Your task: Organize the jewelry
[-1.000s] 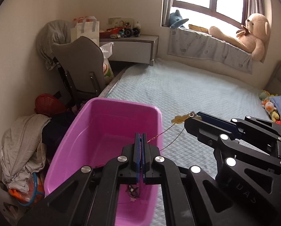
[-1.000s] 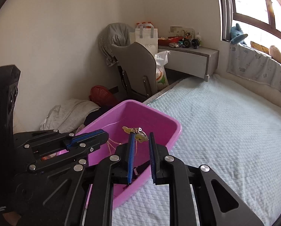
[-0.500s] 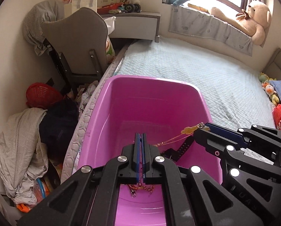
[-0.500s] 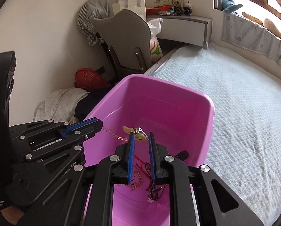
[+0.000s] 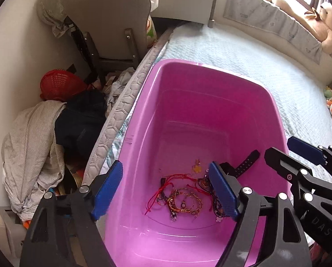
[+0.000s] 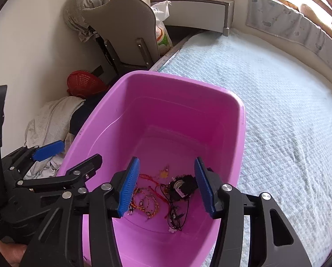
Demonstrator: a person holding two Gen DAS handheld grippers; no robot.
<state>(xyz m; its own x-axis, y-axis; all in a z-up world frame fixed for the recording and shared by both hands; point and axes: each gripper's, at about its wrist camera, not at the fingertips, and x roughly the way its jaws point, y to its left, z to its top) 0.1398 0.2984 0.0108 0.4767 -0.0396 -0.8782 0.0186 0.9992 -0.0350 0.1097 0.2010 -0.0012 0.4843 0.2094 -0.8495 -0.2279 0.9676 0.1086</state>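
A pink plastic tub [image 5: 143,102] [image 6: 239,115] stands on the bed. On its floor lie tangled red and gold bracelets [image 5: 183,200] [image 6: 145,200], a black watch [image 6: 181,188] [image 5: 246,163] and a small gold pendant [image 5: 197,168] [image 6: 164,173]. My left gripper [image 5: 166,191] is open and empty over the tub's near left rim. My right gripper [image 6: 166,187] is open and empty above the jewelry; it also shows in the left wrist view [image 5: 304,153].
The tub sits near the bed's left edge on a pale quilted cover [image 6: 288,111]. Beside the bed are a grey chair [image 5: 112,22], a red basket [image 5: 59,84] and heaped clothes [image 5: 30,146]. Stuffed toys [image 5: 319,24] lie at the window.
Both grippers opened and let go of the gold chain necklace they held between them; its pendant now lies on the tub floor. Both grippers moved lower over the tub.
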